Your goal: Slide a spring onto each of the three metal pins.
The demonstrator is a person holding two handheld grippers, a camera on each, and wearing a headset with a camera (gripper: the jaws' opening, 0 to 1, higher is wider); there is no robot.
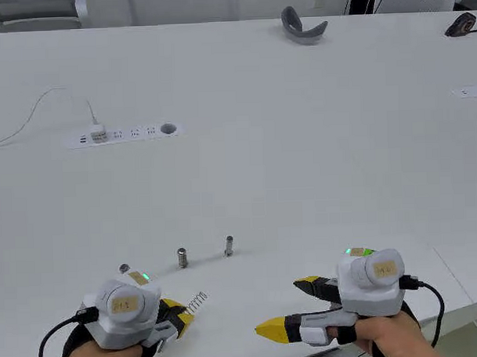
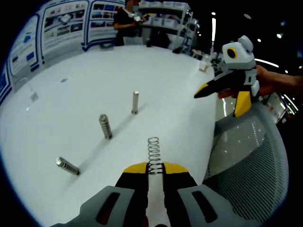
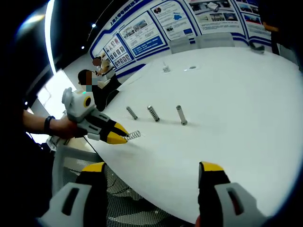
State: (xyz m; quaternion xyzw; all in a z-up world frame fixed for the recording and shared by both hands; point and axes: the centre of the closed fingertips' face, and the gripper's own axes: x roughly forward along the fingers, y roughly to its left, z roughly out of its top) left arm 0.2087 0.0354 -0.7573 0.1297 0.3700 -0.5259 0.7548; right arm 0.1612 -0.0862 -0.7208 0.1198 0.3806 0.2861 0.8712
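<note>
Two sprung pins (image 2: pixel 105 126) stood done; bare pin (image 2: pixel 135 102) at centre awaited; left hand-held gripper (image 2: pixel 154 166) pinched a spring (image 2: pixel 153 150); right hand-held gripper (image 3: pixel 152 166) gaped empty.

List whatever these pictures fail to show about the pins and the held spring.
1. Head view: the leftmost pin is too small, beside the left gripper, to tell whether it carries a spring.
2. Left gripper view: the lower end of the held spring is hidden between the jaws.
3. Right gripper view: text on the wall posters is too small to read.

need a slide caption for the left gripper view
Left gripper pinches a spring, facing left sprung pin, middle sprung pin and bare pin.
</note>
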